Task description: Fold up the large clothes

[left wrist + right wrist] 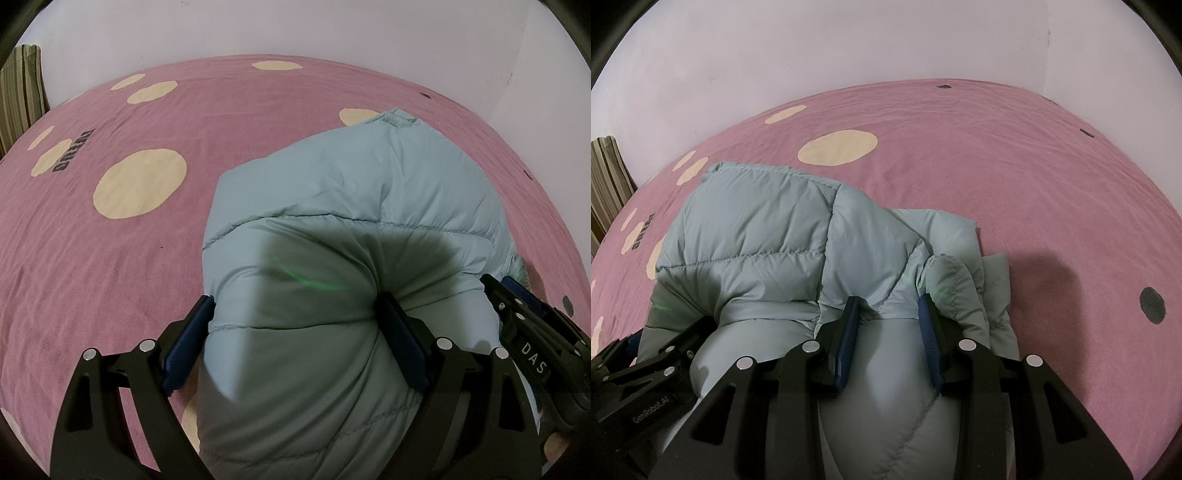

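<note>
A plain pale wall [849, 55] backs a bed covered by a pink sheet [240, 122] printed with cream dots and a few small dark ones; a striped cushion [20, 92] stands at the far left edge.

Task object: a pale blue-green quilted puffer jacket [369, 192], bunched in a rounded heap on the sheet, right of centre in the left wrist view and left of centre in the right wrist view. Its near end bulges up between the fingers of both tongs; the rest lies on the sheet beyond the fingertips.

Left gripper [299, 310]: fingers set wide apart, blue pads pressed against either side of a thick padded roll of the jacket, which fills the whole gap and swells forward past the tips. The right gripper appears at this view's right edge, just beside it.

Right gripper [888, 308]: fingers closer together, clamping a narrower padded fold, with the fabric puckered at both pads. A small rolled piece, sleeve or collar cannot be told, sits touching the right finger's outer side.

Orientation: the heap's long axis runs away from the tongs toward the wall, angling slightly right in the left wrist view, where it ends in a stitched corner [395, 116].
</note>
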### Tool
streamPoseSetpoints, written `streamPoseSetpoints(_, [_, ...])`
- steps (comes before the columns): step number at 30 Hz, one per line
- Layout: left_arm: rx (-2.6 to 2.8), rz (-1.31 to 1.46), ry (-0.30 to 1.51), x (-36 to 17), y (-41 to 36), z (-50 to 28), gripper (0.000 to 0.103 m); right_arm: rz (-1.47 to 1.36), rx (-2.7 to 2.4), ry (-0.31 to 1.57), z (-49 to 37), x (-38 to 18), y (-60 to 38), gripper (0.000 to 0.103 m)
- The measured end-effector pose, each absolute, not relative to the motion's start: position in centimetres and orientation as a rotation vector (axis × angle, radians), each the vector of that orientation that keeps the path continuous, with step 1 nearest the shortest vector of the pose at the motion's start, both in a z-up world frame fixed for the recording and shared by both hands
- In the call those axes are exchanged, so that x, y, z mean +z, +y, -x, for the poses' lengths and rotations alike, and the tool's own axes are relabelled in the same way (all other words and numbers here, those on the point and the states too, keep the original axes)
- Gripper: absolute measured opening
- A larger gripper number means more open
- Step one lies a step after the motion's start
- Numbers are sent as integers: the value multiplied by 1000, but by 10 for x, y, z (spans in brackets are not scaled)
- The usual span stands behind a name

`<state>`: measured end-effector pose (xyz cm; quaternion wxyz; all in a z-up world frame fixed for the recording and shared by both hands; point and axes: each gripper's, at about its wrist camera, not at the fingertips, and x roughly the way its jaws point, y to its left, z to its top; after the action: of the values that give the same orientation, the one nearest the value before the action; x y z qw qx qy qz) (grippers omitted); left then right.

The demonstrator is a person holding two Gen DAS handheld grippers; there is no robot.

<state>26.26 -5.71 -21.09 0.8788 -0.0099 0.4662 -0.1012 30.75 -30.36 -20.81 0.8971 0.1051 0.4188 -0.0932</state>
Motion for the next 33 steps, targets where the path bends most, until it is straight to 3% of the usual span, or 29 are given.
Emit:
streamPoseSetpoints(12, [-224,126,1028,-197,-42,-266,89,-273,-139,846,-301,-200,-322,38])
streamPoseSetpoints(15, [-226,212,1037,-187,-27,-262,89,-319,-93,827,-294,-189,-334,49])
streamPoseSetpoints(17, [-224,278,1028,-182,-14,-258,89,-382,-67,791,-282,-177,-345,70])
streamPoseSetpoints(19, [-224,383,1035,-180,6,-254,89,-450,-57,734,-264,-164,-361,75])
streamPoseSetpoints(26, [-270,687,1090,-200,44,-232,90,-655,-46,722,-230,-169,-421,76])
streamPoseSetpoints(33, [-324,685,1105,-212,27,-227,93,-834,0,816,-225,-221,-445,76])
